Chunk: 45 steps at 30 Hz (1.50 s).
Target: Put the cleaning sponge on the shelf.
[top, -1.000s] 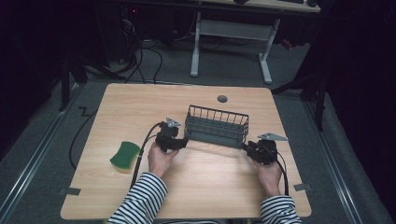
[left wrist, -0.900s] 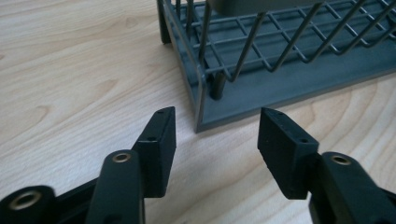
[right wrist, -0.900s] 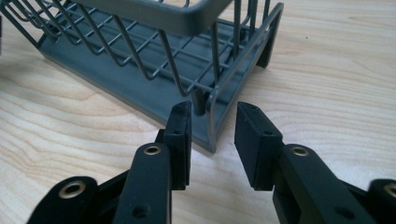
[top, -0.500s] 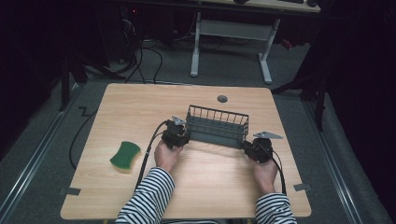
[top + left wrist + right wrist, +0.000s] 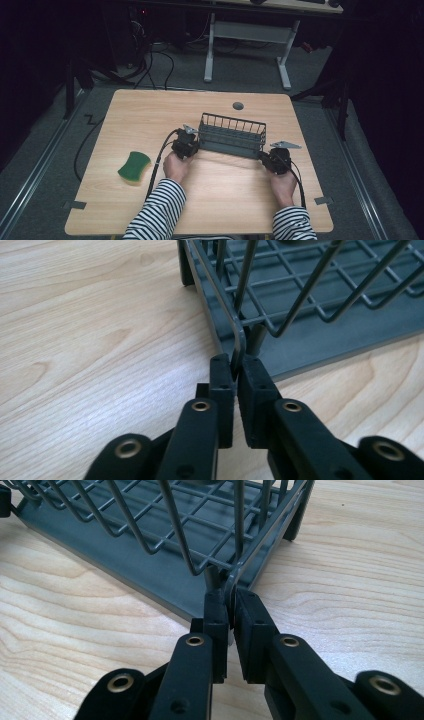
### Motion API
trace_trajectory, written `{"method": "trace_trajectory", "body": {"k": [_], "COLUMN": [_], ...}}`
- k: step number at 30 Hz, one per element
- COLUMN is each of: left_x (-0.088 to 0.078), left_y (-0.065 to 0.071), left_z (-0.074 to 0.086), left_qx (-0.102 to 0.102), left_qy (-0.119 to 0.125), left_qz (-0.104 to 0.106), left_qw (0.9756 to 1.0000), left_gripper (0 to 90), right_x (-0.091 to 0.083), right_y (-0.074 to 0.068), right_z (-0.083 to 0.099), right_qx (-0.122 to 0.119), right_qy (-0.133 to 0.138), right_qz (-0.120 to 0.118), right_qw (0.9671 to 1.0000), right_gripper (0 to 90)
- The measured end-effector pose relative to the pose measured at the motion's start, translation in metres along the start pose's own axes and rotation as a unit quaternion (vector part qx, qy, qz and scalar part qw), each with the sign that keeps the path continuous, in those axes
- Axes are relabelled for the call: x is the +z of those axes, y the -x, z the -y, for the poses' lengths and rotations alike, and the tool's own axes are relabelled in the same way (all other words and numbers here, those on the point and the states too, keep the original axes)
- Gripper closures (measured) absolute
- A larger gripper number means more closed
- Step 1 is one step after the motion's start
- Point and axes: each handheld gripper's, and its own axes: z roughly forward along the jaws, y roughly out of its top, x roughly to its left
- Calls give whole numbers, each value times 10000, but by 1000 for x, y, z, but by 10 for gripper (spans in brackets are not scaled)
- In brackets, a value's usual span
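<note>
As jaws pinch, rack (image 5: 232,136) lies between.

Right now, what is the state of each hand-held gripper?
Left hand-held gripper: jaws have just closed, shut on the dish rack at its corner rim.
Right hand-held gripper: jaws have just closed, shut on the dish rack's other end.

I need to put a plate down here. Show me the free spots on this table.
Free: the wooden table's far strip beyond the grey wire dish rack, and the near middle between the forearms. The near-left holds the green sponge. Crowded: both rack ends, each clamped by a gripper.
</note>
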Motion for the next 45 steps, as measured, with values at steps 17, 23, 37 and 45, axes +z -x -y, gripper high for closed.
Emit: {"method": "trace_trajectory", "body": {"k": [17,23,37,45], "left_x": [-32,-46,-68,-76], "left_y": [-11,-22,-37,-39], "left_z": [15,27,47,53], "left_qx": [83,-54,-271,-348], "left_qy": [-224,-224,-280,-341], "left_qz": [-48,-103,-308,-361], "left_qw": [9997,9997,9988,9982], "left_gripper": [866,867,869,868], "right_x": [-4,-4,-2,-2], "right_y": [-26,-45,-75,-85], "right_z": [7,9,12,14], "right_qx": [-407,-625,-906,-961], "right_qy": [-61,-95,-126,-157], "right_qz": [-294,-431,-724,-835], "right_qw": [9987,9971,9932,9917], "right_gripper": [851,853,853,850]}}
